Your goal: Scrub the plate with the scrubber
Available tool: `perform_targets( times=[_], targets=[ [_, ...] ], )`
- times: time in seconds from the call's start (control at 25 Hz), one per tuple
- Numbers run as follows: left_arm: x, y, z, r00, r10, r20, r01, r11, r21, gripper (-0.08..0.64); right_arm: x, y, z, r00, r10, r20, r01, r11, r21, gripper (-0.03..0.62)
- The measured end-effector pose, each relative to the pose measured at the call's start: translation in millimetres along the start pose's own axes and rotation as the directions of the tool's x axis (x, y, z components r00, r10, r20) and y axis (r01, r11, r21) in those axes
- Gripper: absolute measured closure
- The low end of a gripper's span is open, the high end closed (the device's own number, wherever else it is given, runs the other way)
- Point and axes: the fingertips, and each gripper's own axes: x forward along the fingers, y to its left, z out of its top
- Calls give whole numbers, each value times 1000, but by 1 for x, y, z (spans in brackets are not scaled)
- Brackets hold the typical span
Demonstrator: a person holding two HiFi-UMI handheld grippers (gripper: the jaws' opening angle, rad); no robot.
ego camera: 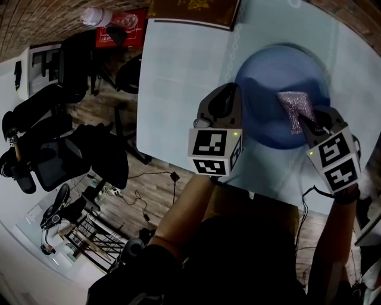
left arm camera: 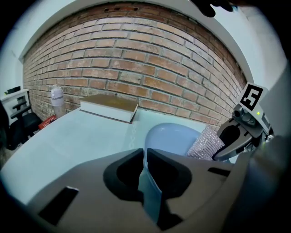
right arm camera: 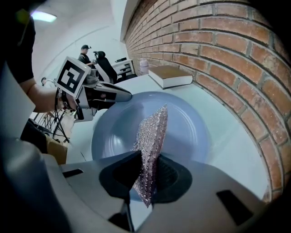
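A blue plate [ego camera: 268, 89] lies on the pale table. My left gripper [ego camera: 233, 104] is shut on its left rim [left arm camera: 148, 182], the thin blue edge pinched between the jaws. My right gripper [ego camera: 306, 126] is shut on a silvery mesh scrubber [ego camera: 294, 109], which stands on edge over the right part of the plate [right arm camera: 182, 132]. In the right gripper view the scrubber [right arm camera: 152, 141] rises from the jaws above the plate's middle. The left gripper view shows the plate [left arm camera: 175, 139], with the scrubber [left arm camera: 204, 143] and the right gripper [left arm camera: 218, 154] at its right side.
A brown-covered book [ego camera: 193, 12] lies at the table's far edge by the brick wall [left arm camera: 136, 63]. A plastic bottle [left arm camera: 57, 100] stands at the far left corner. Black office chairs [ego camera: 65, 143] and cables are on the floor to the left. A person [right arm camera: 84, 54] stands in the background.
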Motion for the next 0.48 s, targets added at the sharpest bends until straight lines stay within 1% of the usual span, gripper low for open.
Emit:
perform_targets(
  times=[0.2, 0.48],
  targets=[
    [2, 2, 1, 1000, 1, 5, -1, 1000, 7, 522, 11, 29, 7, 998, 61, -4, -62, 998, -21, 500],
    [-1, 0, 1, 1000, -3, 14, 3, 1000, -1, 522, 28, 51, 28, 997, 76, 18, -75, 995, -64, 500]
  ],
)
